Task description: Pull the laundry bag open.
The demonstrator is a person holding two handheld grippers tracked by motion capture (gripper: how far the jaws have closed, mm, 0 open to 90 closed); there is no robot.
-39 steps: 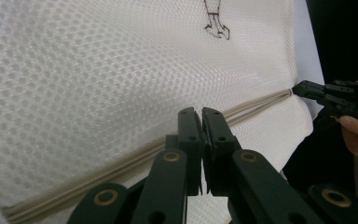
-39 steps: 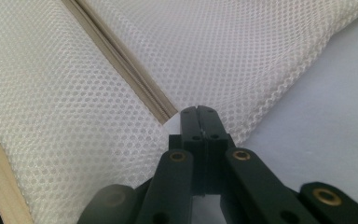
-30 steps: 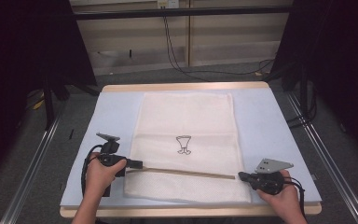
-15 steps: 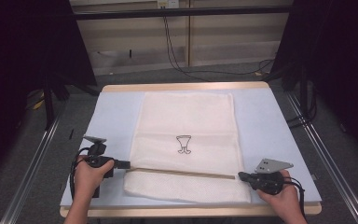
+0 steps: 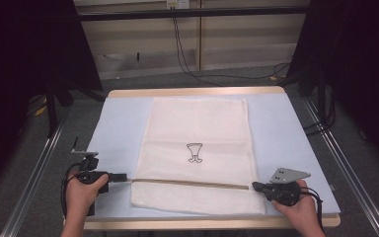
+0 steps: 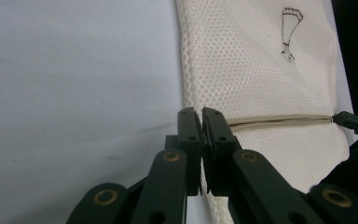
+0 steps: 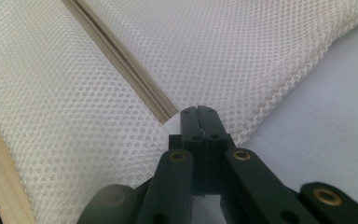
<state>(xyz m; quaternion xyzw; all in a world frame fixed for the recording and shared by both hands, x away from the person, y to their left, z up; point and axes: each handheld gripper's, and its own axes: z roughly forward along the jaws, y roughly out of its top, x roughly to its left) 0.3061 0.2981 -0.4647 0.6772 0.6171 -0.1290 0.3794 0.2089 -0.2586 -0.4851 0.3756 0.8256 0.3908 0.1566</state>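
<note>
A cream mesh laundry bag (image 5: 197,153) lies flat in the middle of the desk (image 5: 276,123), on its pale blue cover, with a small dark printed figure (image 5: 194,152) near its centre. Across its near part runs a thin tan strip (image 5: 192,182), most likely the zipper line, stretched almost straight from the bag's left edge to its right edge.

At the left end of that strip, the left tool (image 5: 123,176) has its jaws closed together; in the left gripper view (image 6: 200,114) the tips meet right at the bag's edge where the strip ends, and they appear to pinch that end, though what exactly sits between them is too small to tell. At the right end, the right tool (image 5: 254,186) is closed too; in the right gripper view (image 7: 199,112) its tips lie just beside the strip's end, on the mesh edge, seemingly nipping a bit of it.

As a judgement: the bag is spread and both ends of the strip are taken, so the gripping step looks done. The strip is taut, and the cloth nearer the person still bulges slightly. What remains seems to be the main move itself, whether drawing the strip along or folding the near part over; nothing of that is finished yet.

Beyond the desk lie a grey floor, hanging cables (image 5: 187,49) and dark frames.
</note>
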